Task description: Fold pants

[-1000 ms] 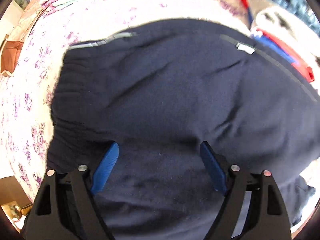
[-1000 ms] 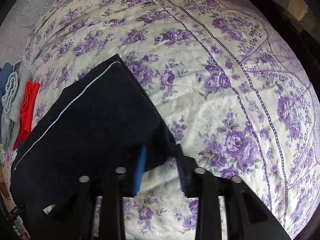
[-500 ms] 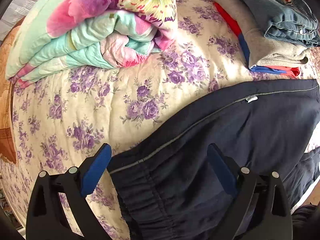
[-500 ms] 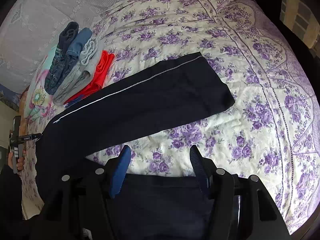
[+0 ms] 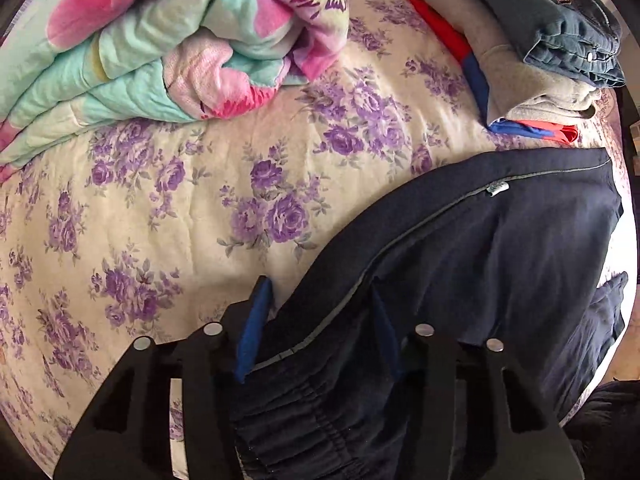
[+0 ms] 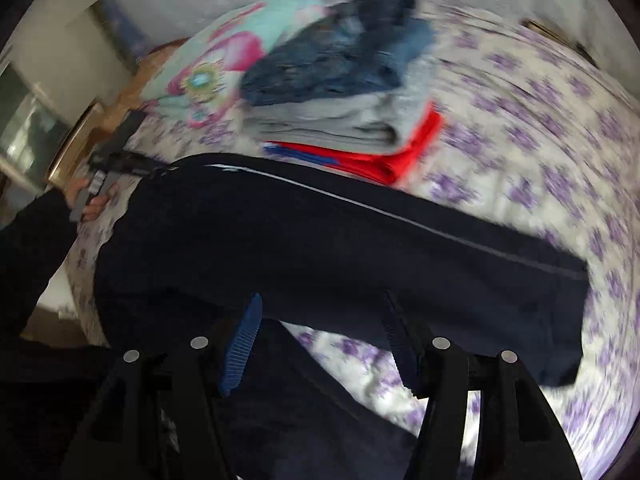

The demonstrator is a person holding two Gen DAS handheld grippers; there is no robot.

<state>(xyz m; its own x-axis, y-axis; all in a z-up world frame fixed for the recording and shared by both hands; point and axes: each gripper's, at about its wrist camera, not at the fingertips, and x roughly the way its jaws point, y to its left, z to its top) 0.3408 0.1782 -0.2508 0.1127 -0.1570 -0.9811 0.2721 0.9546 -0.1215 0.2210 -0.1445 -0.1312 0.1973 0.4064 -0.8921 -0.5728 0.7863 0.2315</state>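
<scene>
While the navy pants (image 5: 480,264) lie spread across the floral bedspread (image 5: 168,216), the left gripper (image 5: 320,312) stands at their elastic waistband (image 5: 288,404), jaws partly apart and astride the grey side seam, one blue pad over the bedspread and the other over the cloth; nothing appears pinched yet. That position suggests a corner grip is being lined up for the next fold. At the pants' other side, the right gripper (image 6: 324,320) hovers with jaws wide and holding nothing, just short of the long leg (image 6: 400,264) that runs crosswise with its pale stripe uppermost; this view is blurred, so contact cannot be judged. Beyond the leg's far edge, touching or nearly so, sits a stack of folded clothes (image 6: 352,112), red at the bottom, grey in the middle, denim on top. Farther from the pants still rests a rolled pastel quilt (image 5: 160,48). Bare bedspread beside the waistband and past the leg's hem leaves room to swing the fabric over.
</scene>
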